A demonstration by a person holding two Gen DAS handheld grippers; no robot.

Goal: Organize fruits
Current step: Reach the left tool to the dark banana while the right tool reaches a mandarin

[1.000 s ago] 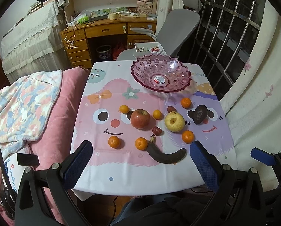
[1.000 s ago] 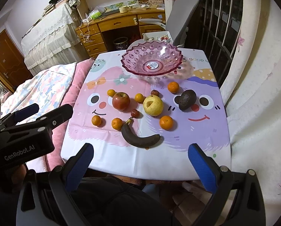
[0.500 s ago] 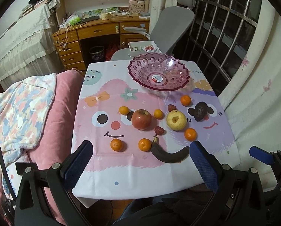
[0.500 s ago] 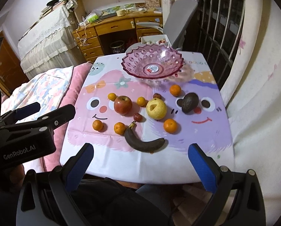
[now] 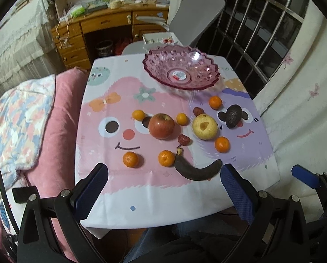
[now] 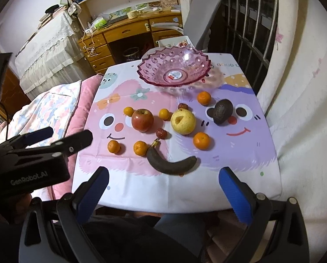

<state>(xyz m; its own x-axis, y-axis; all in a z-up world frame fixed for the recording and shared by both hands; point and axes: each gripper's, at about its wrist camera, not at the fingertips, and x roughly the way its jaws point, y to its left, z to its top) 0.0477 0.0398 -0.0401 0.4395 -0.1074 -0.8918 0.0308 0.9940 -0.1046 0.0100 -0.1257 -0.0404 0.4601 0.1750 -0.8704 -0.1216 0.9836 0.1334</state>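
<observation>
A pink glass bowl (image 5: 181, 71) (image 6: 173, 69) stands empty at the far side of the table. In front of it lie a red apple (image 5: 161, 126) (image 6: 142, 119), a yellow pear (image 5: 205, 126) (image 6: 183, 120), a dark avocado (image 5: 232, 116) (image 6: 222, 111), a blackened banana (image 5: 196, 169) (image 6: 170, 163), several small oranges (image 5: 130, 159) (image 6: 202, 140) and two small red fruits (image 5: 184, 139). My left gripper (image 5: 163, 179) hovers open over the near table edge, nothing between its fingers. My right gripper (image 6: 163, 182) is open too, held just short of the banana.
The table carries a cartoon-face cloth (image 5: 154, 186). A pink cushion and patterned blanket (image 5: 31, 114) lie at its left. A grey office chair (image 5: 196, 11) and wooden desk (image 5: 110, 22) stand behind. Window bars (image 5: 262, 32) and a white curtain (image 5: 299, 87) close the right side.
Both grippers have moved forward and lower toward the table, so the fruit looms larger. Nothing on the table has shifted.
</observation>
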